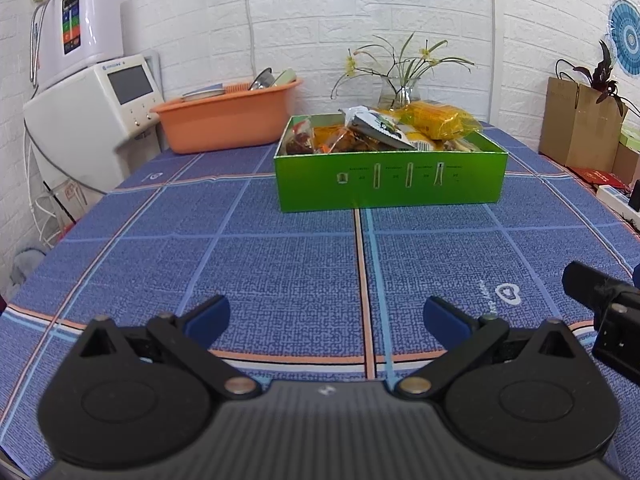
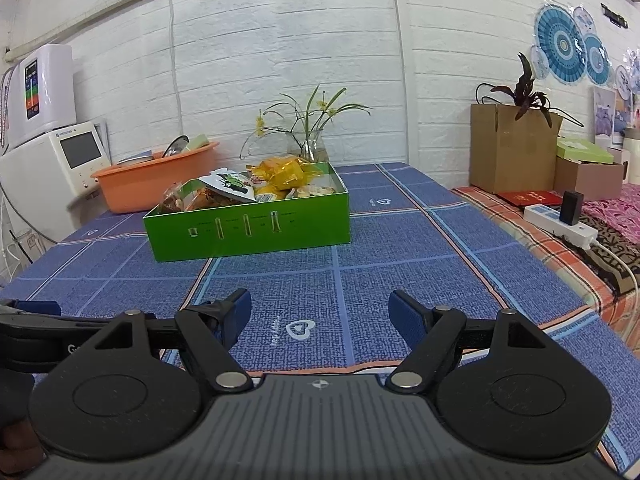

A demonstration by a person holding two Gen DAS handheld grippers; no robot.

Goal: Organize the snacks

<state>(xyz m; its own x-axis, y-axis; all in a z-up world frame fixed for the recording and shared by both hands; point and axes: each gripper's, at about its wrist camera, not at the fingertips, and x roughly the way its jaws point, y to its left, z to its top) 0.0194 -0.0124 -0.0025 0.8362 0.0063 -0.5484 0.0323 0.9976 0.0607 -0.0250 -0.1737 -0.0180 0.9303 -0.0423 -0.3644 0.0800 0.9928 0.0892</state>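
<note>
A table under a blue checked cloth (image 1: 280, 264) carries three things – a green box (image 1: 390, 178) heaped with snack packets, an orange basin (image 1: 224, 120) behind it, and a glass vase (image 1: 400, 94) at the wall.

Left wrist view: mounted just behind the left gripper (image 1: 326, 318), low over the tabletop (image 1: 280, 264), facing forward along the fingers toward the green box (image 1: 390, 178), well ahead and nearly centred. Part of the right gripper (image 1: 600, 304) at the right edge.

Right wrist view: mounted behind the right gripper (image 2: 320, 314), equally low, facing the same way; green box (image 2: 248, 226) well ahead, left of centre. Part of the left gripper (image 2: 36, 320) at the left edge.

Shared: tabletop (image 2: 400, 240), box, orange basin (image 1: 224, 120), vase (image 2: 312, 144), brick wall (image 1: 360, 20).
</note>
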